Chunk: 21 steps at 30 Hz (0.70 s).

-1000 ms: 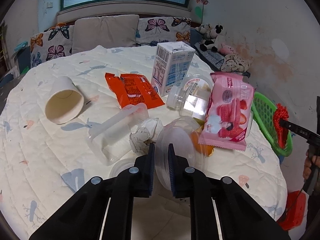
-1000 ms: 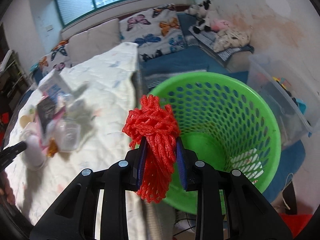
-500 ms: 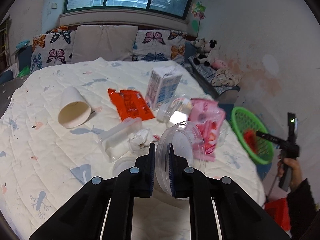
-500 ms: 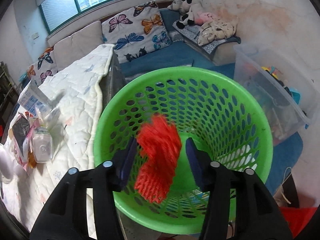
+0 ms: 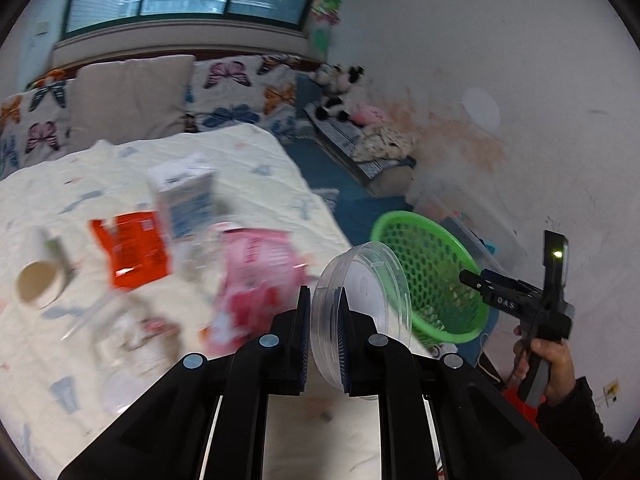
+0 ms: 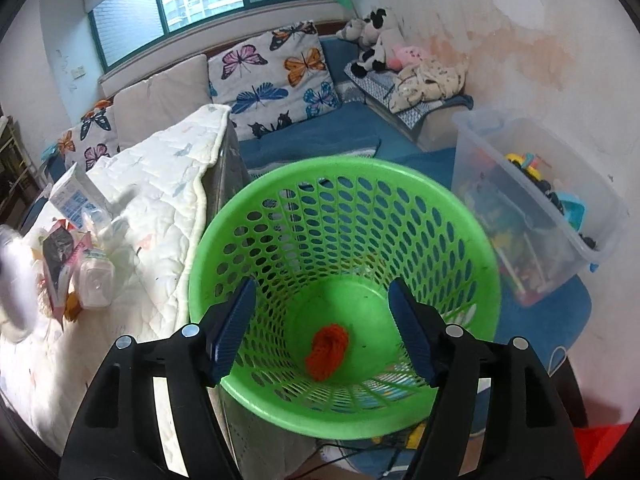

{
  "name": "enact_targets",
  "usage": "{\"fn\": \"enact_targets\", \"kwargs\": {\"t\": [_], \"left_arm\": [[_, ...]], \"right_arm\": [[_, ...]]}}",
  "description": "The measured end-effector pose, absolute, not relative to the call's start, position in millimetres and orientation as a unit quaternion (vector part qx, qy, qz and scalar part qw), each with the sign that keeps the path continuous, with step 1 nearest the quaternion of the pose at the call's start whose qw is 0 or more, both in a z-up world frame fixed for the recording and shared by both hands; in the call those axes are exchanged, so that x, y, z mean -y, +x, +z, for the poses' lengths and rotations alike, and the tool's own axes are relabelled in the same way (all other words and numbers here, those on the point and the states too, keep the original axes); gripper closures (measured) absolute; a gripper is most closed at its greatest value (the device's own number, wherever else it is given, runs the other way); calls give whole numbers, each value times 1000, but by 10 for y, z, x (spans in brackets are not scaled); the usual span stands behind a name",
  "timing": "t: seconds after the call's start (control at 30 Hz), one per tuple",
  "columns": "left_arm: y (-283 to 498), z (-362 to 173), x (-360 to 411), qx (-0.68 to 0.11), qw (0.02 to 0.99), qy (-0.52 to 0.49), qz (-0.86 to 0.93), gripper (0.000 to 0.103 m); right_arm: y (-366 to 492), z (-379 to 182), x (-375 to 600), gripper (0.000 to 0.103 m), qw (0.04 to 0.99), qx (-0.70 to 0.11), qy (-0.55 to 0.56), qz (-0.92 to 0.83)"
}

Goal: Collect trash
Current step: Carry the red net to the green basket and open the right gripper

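Basket lies ahead and to the right of the left gripper, whose jaws pinch a clear lid on edge. Right gripper hangs wide open and empty over the basket, red netting at its bottom.

Readable only: white letters "DAS" on the black right gripper. Print on the milk carton and wrappers too blurred.

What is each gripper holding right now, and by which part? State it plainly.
The left gripper is shut on the clear plastic lid, pinching its lower rim edge-on. The right gripper is open and holds nothing; the red mesh net lies in the green basket.
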State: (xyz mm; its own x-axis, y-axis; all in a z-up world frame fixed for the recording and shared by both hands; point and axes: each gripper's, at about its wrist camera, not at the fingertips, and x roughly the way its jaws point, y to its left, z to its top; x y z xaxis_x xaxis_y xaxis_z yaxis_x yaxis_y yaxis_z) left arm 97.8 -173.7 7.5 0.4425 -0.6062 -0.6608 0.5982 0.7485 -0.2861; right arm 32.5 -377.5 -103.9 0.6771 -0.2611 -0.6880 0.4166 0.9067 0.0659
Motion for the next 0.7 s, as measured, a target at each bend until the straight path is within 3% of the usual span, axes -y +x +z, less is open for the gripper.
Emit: {"fn": "enact_targets", "kwargs": {"t": [0.4,0.7], "left_arm": [[1042,-130,3120,-425,807,56,-405,91],[956,-335,3660,-437,795,87,-411,91]], "right_arm": [[-25,-1028,3931,29,913,-340,112,-197],[-214,-1088,3993,28,913,-332,128,-199]]}}
